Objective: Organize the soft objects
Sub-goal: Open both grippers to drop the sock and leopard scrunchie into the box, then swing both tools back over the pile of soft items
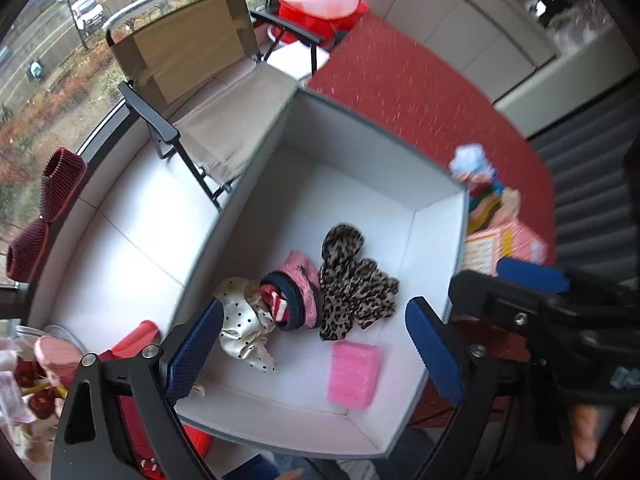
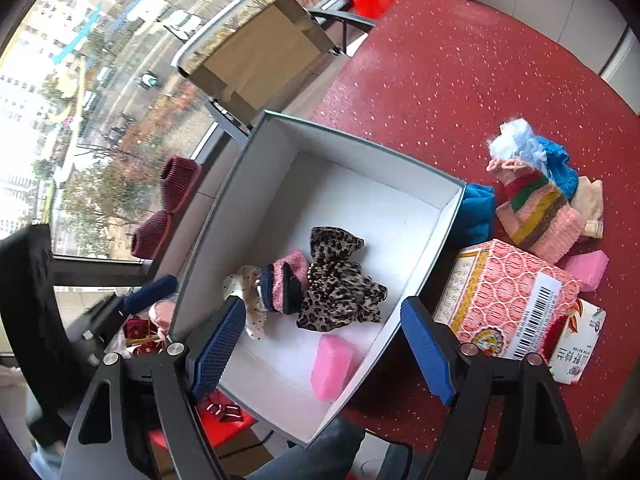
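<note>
A round red tabletop (image 2: 460, 80) flecked with pale specks fills the right side, and at its eleven o'clock stands a folding chair (image 1: 224, 120) with a beige seat, black armrests and a cardboard sheet (image 1: 188, 56) leaning on its back. Behind the chair, a large window (image 2: 80, 100) lets in daylight over a street with cars and trees. The floor (image 1: 132, 232) is pale tile, and stacked pink and red basins (image 1: 320, 0) sit at twelve o'clock.

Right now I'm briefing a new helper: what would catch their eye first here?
The white box on the red table, holding a leopard-print cloth beside a pink sponge. To its right, a heap of knitted things behind a pink carton.
</note>
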Demonstrator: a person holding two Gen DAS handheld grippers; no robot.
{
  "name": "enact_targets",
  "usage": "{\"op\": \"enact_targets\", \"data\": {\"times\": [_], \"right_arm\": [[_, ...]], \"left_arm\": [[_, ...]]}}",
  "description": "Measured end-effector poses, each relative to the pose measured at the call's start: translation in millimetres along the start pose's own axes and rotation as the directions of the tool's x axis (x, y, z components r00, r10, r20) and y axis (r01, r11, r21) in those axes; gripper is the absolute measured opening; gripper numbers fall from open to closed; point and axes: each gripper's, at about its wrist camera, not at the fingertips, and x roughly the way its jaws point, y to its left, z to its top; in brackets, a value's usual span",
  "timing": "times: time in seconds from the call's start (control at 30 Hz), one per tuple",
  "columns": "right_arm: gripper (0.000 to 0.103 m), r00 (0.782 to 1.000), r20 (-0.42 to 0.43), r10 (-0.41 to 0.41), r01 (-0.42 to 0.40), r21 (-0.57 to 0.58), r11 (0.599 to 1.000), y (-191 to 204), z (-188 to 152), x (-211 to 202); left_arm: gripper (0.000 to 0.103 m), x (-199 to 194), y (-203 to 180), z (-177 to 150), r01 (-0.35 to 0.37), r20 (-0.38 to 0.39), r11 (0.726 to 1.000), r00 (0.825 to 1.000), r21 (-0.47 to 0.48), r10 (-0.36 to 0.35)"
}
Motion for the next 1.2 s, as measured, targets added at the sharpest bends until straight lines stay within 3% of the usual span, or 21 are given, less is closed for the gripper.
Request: {"op": "enact_targets", "data": {"times": [0.03, 0.07, 0.23, 0.3, 0.4, 0.47, 0.53, 0.63, 0.67, 0.73, 0.8, 0.83, 0.9, 0.93, 1.03, 1.1, 1.2], "right_arm": [[0.101, 1.0, 0.012, 0.021, -0.021, 0.0, 1.0, -2, -2, -6], [0.102, 0.999, 0.028, 0.031, -0.031, -0.01, 0.999, -4, -6, -13], [0.102, 0.995, 0.092, 0.048, -0.04, -0.089, 0.995, -15, -34, -38], [0.102, 0.992, 0.115, 0.043, -0.031, -0.107, 0.994, -23, -49, -47], [0.102, 0.989, 0.149, -0.01, 0.03, -0.134, 0.991, -40, -73, -61], [0.102, 0.986, 0.161, -0.047, 0.068, -0.121, 0.99, -55, -85, -66], [0.102, 0.983, 0.157, -0.091, 0.104, -0.078, 0.991, -78, -101, -69], [0.102, 0.979, 0.13, -0.159, 0.159, 0.011, 0.987, -118, -123, -70], [0.102, 0.976, 0.121, -0.179, 0.176, 0.034, 0.984, -129, -127, -69], [0.102, 0.968, 0.103, -0.229, 0.219, 0.097, 0.971, -155, -141, -69], [0.102, 0.952, 0.084, -0.293, 0.278, 0.158, 0.947, -181, -150, -68], [0.102, 0.946, 0.066, -0.317, 0.298, 0.21, 0.931, -197, -156, -69], [0.102, 0.944, 0.045, -0.328, 0.295, 0.334, 0.895, -227, -170, -74], [0.102, 0.944, 0.041, -0.329, 0.287, 0.394, 0.873, -241, -175, -77], [0.102, 0.939, 0.026, -0.342, 0.28, 0.516, 0.809, -273, -189, -86], [0.102, 0.942, 0.024, -0.334, 0.257, 0.586, 0.769, -291, -196, -91], [0.102, 0.941, 0.037, -0.336, 0.236, 0.639, 0.732, -300, -200, -100]], "left_arm": [[0.098, -9, 5, 1, 0.007, 0.016, 1.0, 1.0, -0.001, -0.007], [0.103, -20, 12, 1, 0.009, 0.04, 1.0, 0.999, -0.003, -0.009], [0.103, -77, 69, 1, 0.05, 0.162, 0.996, 0.986, -0.077, -0.037], [0.103, -97, 100, -2, -0.006, 0.207, 0.992, 0.978, -0.124, 0.032], [0.103, -125, 164, -7, -0.144, 0.231, 0.955, 0.951, -0.26, 0.207], [0.103, -147, 218, -12, -0.216, 0.233, 0.899, 0.919, -0.38, 0.319], [0.103, -173, 270, -17, -0.317, 0.211, 0.811, 0.86, -0.492, 0.464], [0.103, -209, 340, -29, -0.435, 0.133, 0.657, 0.765, -0.616, 0.63], [0.103, -222, 362, -33, -0.491, 0.087, 0.588, 0.716, -0.643, 0.693], [0.103, -243, 394, -42, -0.545, 0.028, 0.497, 0.654, -0.675, 0.756], [0.103, -264, 420, -53, -0.546, -0.029, 0.402, 0.618, -0.736, 0.786], [0.103, -276, 431, -60, -0.52, -0.048, 0.359, 0.614, -0.775, 0.788], [0.103, -293, 445, -73, -0.467, -0.056, 0.314, 0.622, -0.827, 0.781], [0.103, -298, 446, -74, -0.467, -0.059, 0.302, 0.614, -0.831, 0.787], [0.103, -303, 439, -75, -0.518, -0.059, 0.304, 0.571, -0.8, 0.819], [0.103, -300, 434, -72, -0.514, -0.048, 0.318, 0.579, -0.797, 0.814], [0.103, -302, 428, -68, -0.46, -0.01, 0.349, 0.615, -0.817, 0.788]]}}
